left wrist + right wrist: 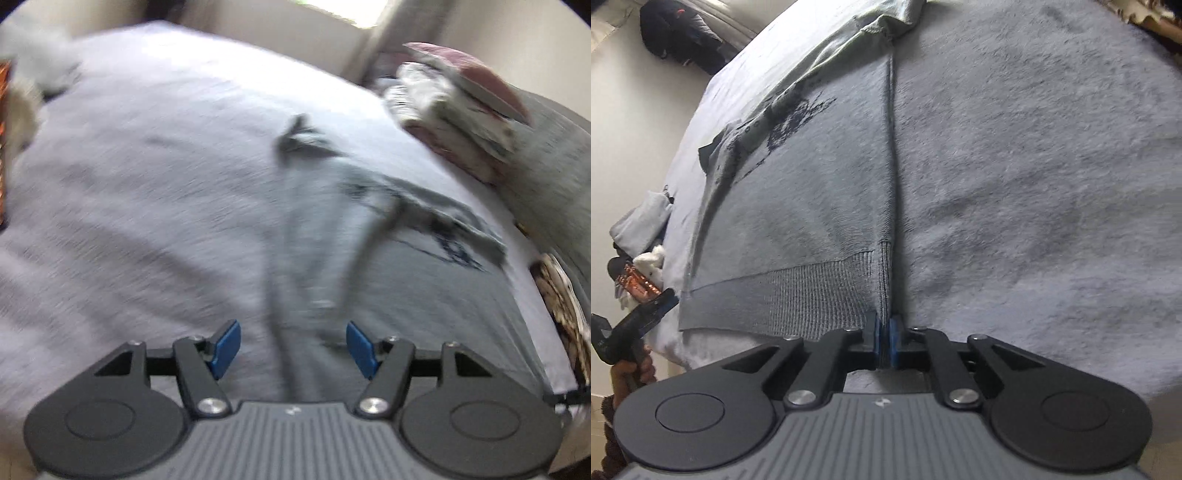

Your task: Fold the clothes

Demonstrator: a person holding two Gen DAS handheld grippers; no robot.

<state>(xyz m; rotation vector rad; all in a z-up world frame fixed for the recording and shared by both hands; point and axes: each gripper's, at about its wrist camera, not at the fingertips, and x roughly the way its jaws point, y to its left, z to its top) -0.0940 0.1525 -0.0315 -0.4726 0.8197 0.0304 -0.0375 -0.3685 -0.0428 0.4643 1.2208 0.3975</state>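
The right gripper pinches the sweater at its ribbed hem corner. The sweater's length runs away up the bed. The left gripper, open and empty, is over its other side.

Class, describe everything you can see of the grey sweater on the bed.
The grey sweater is a soft knit with a ribbed hem, a buttoned placket and a dark printed motif. It lies spread on the pale fleece blanket, one side folded over. The right gripper is shut on its hem corner; the left gripper is open above it.
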